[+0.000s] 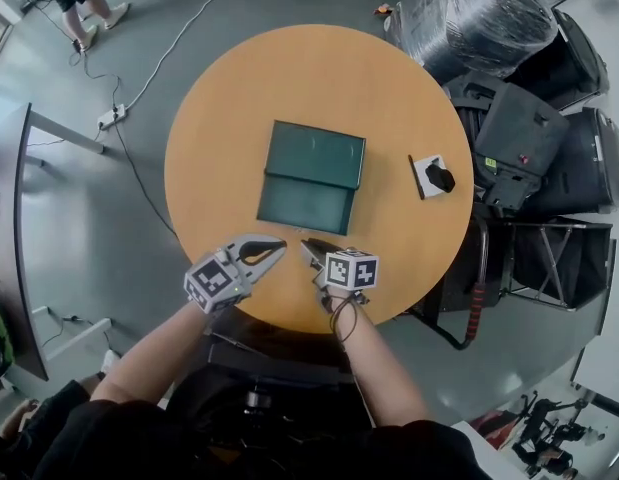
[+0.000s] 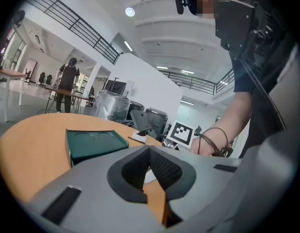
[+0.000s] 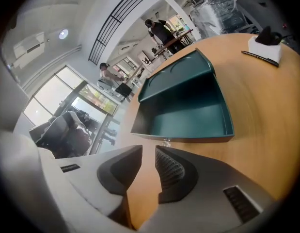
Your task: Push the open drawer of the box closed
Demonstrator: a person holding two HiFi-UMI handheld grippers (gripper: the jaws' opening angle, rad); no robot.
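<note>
Conceivably an off-centre shove slides the whole green box (image 1: 317, 153) (nothing braces it). Its drawer (image 1: 306, 204) gapes toward the grippers: left gripper (image 1: 279, 246) pinched together, right gripper (image 1: 311, 250) slightly parted, both empty.

Shell: my left gripper (image 1: 279, 246) is light grey moulded plastic with curved jaws. Its black pads (image 2: 165, 169) have a fine cross-ribbed texture. My right gripper (image 1: 309, 247) has the same grey shell and the same ribbed black pads (image 3: 171, 168). A dark rectangular slot (image 3: 241, 204) is set into the jaw body.

Markers: each gripper carries a white cube printed with black squares, the left cube (image 1: 211, 280) and the right cube (image 1: 351, 268).

Worn: thin dark cords (image 1: 341, 315) loop round my right wrist. I have on a black short-sleeved top (image 1: 79, 438).
</note>
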